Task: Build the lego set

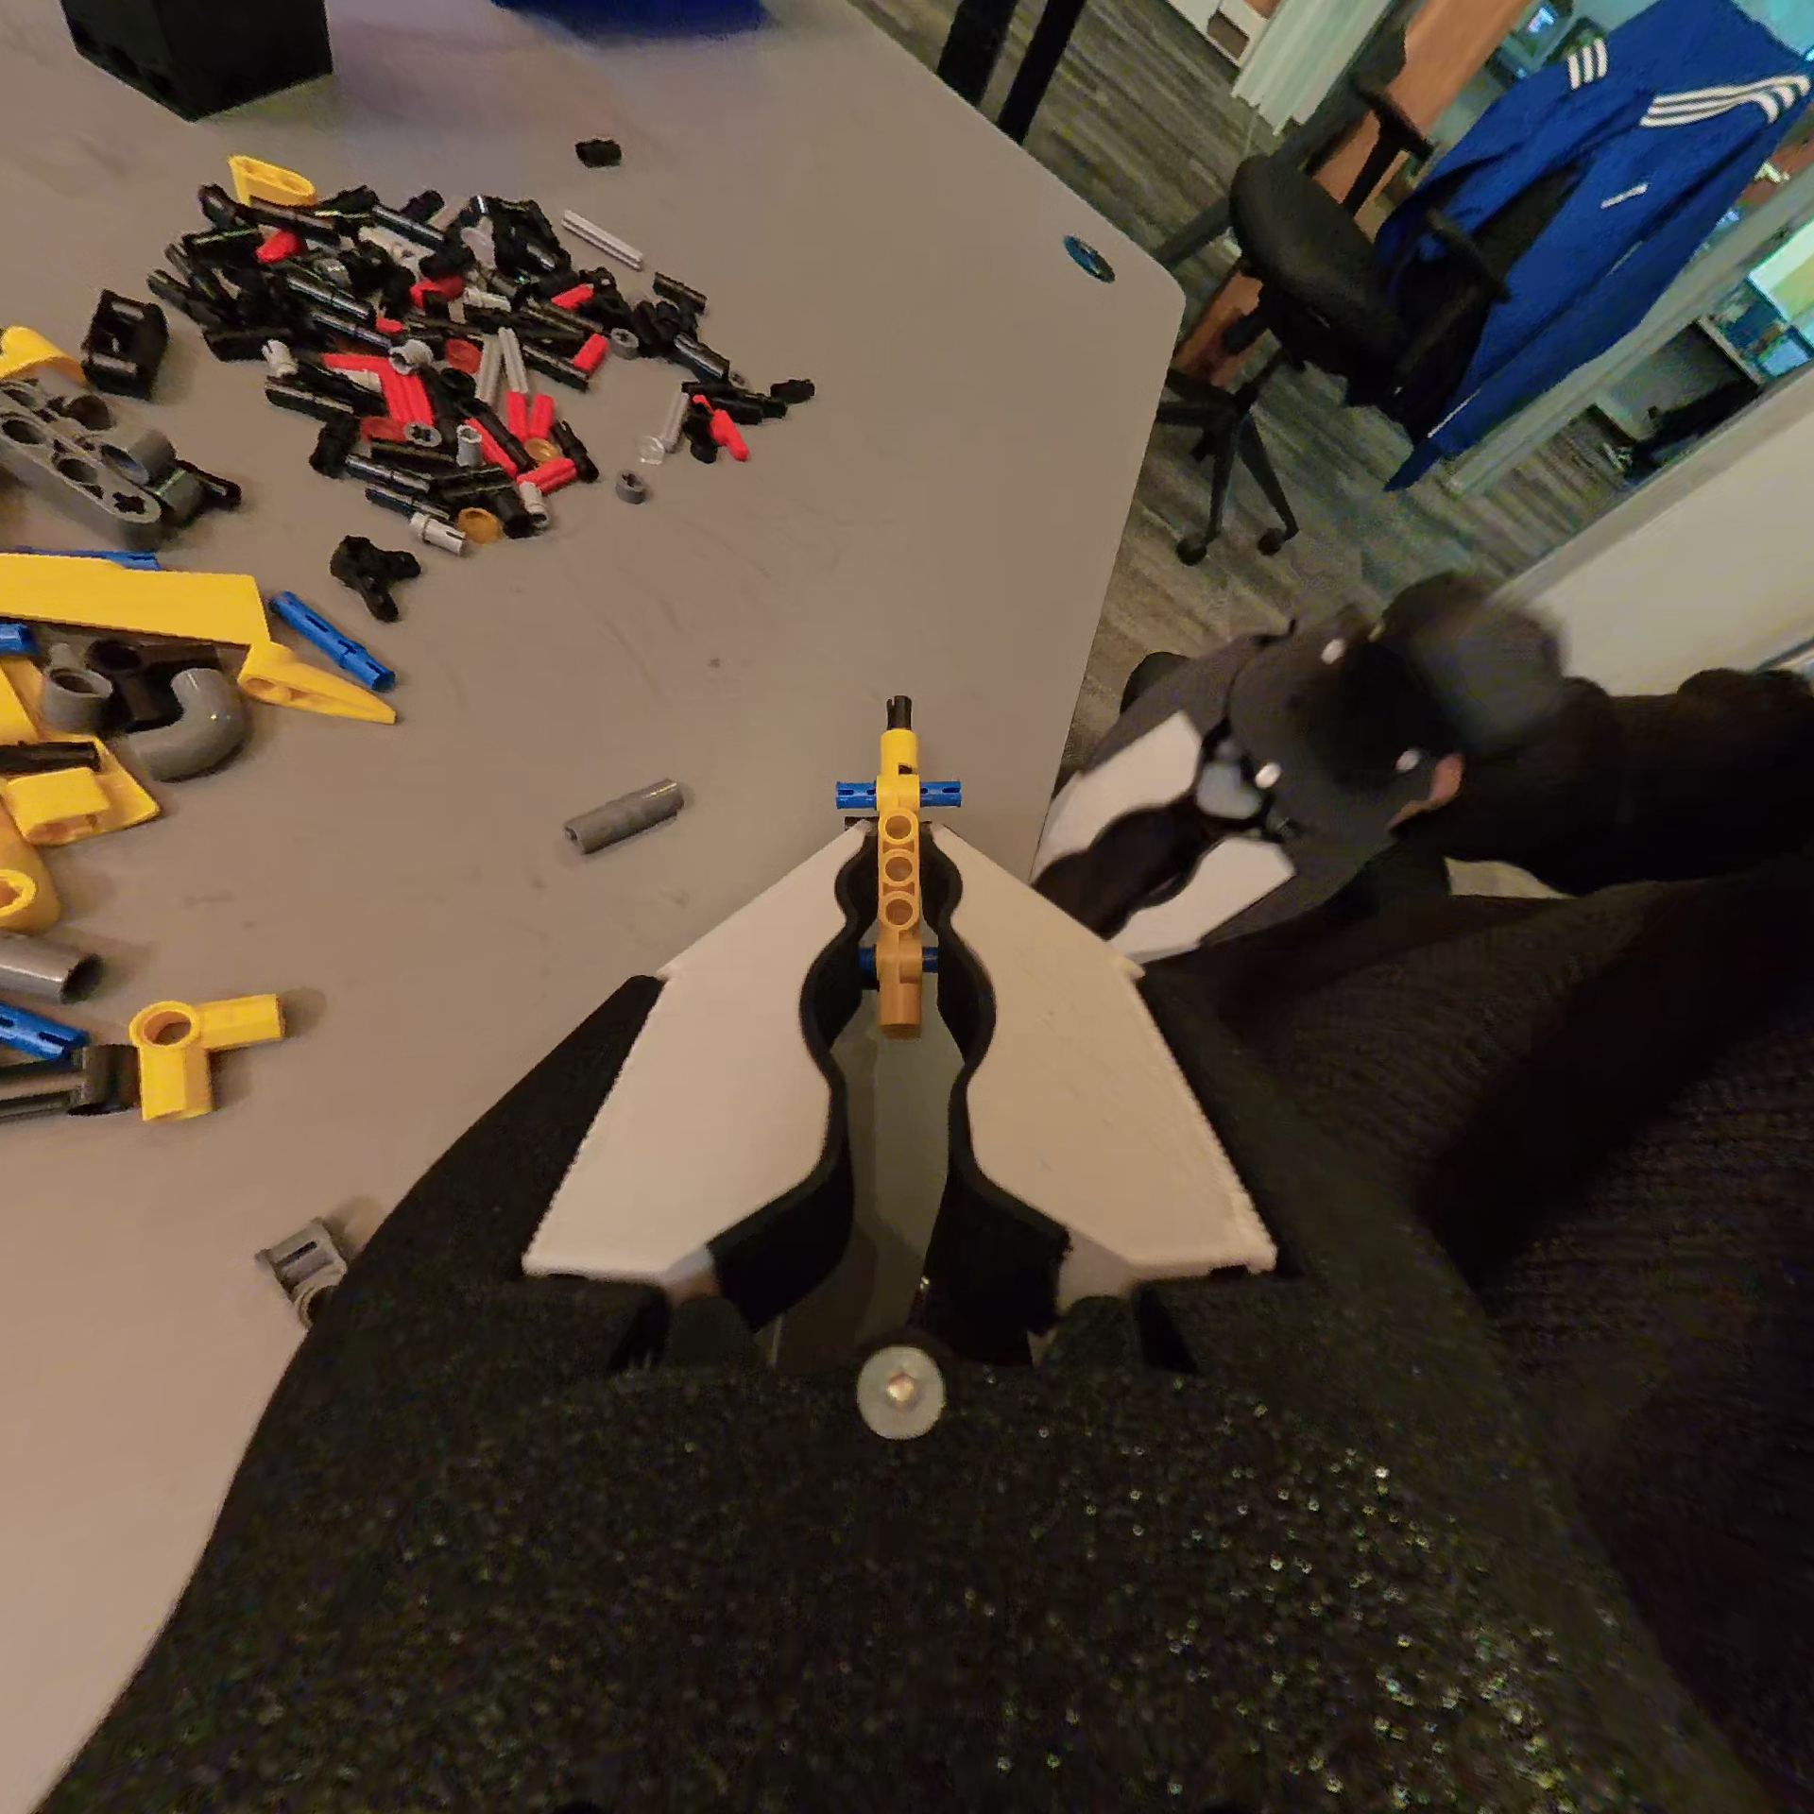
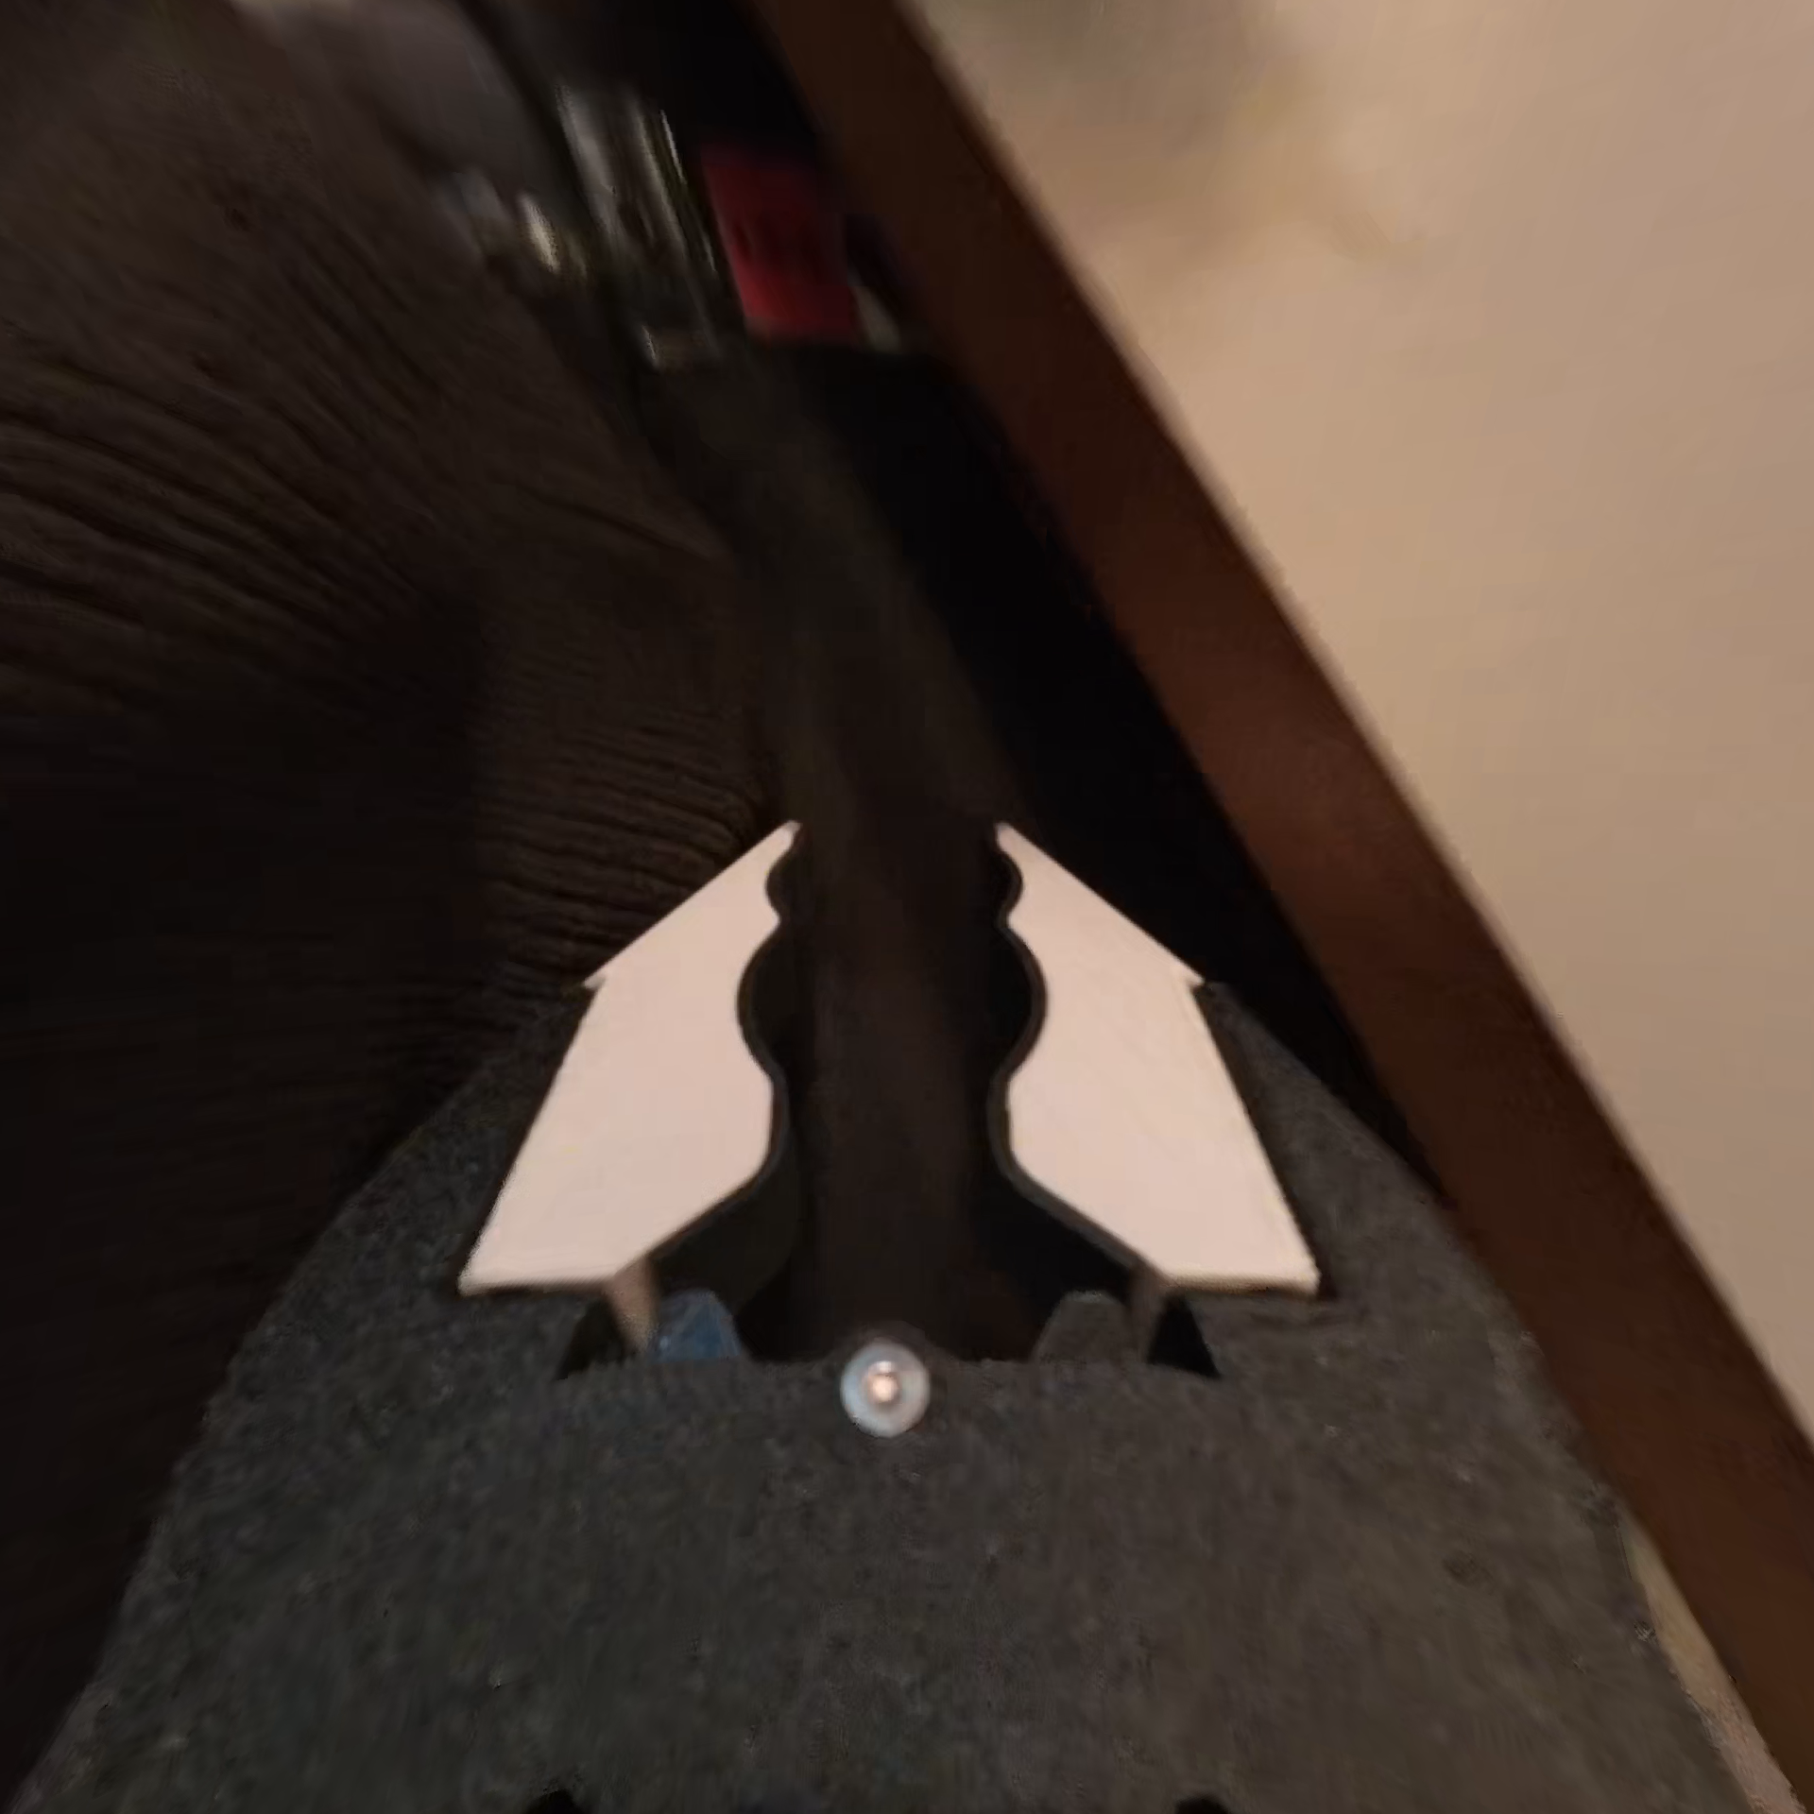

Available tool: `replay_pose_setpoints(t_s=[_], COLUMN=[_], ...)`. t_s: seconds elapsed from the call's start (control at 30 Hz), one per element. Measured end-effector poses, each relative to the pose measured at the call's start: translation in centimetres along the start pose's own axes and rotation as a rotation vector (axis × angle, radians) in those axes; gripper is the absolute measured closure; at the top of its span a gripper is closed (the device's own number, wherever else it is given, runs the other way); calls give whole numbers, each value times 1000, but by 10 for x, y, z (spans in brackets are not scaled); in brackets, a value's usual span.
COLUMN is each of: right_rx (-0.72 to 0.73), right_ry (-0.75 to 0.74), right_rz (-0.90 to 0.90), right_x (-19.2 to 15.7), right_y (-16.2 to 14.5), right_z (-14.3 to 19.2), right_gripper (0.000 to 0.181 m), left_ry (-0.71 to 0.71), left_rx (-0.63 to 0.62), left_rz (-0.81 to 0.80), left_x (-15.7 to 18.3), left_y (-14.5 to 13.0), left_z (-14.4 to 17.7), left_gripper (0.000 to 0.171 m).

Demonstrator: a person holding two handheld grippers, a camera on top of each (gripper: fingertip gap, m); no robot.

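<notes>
My left gripper [image 1: 898,834] is shut on a small yellow beam assembly [image 1: 898,883] with blue pins through it and a black pin at its far tip. It holds the piece above the grey table [image 1: 785,589] near the table's right edge. My right gripper [image 2: 895,834] is open and empty, off the table, pointing along dark fabric beside a brown table edge [image 2: 1276,785]; its view is blurred. It also shows in the left wrist view [image 1: 1109,883], low at the right beyond the table edge.
A pile of small black, red and grey pins [image 1: 461,363] lies at the back left. Yellow panels and grey tubes [image 1: 128,667] lie at the left. A grey connector [image 1: 625,815] lies near my left gripper. An office chair [image 1: 1325,294] stands beyond the table. One gripper's finger ends stand about 15 cm off the other's.
</notes>
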State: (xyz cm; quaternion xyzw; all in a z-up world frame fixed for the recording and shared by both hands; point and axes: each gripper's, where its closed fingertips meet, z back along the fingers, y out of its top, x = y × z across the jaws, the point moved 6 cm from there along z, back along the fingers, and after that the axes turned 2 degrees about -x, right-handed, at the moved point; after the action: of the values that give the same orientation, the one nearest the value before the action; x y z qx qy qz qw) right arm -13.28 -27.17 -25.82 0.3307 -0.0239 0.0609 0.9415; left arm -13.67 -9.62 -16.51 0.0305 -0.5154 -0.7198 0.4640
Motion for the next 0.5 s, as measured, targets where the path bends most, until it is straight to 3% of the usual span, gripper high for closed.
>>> replay_pose_setpoints(t_s=[0.07,0.1,0.3,0.5], right_rx=[-120,-106,116,84], right_ry=[36,42,276,429], right_rz=[57,68,-120,-110], right_x=[-8,-9,-20,-48], right_y=[-8,-5,9,-3], right_z=[-12,-9,34,50], right_gripper=[164,178,180,180], left_ry=[-4,-5,-24,-40], left_rx=[-1,-3,2,34], left_rz=[4,6,14,58], left_x=[0,0,0,-3], left_y=[0,0,0,3], left_z=[0,0,0,4], left_gripper=[165,165,165,165])
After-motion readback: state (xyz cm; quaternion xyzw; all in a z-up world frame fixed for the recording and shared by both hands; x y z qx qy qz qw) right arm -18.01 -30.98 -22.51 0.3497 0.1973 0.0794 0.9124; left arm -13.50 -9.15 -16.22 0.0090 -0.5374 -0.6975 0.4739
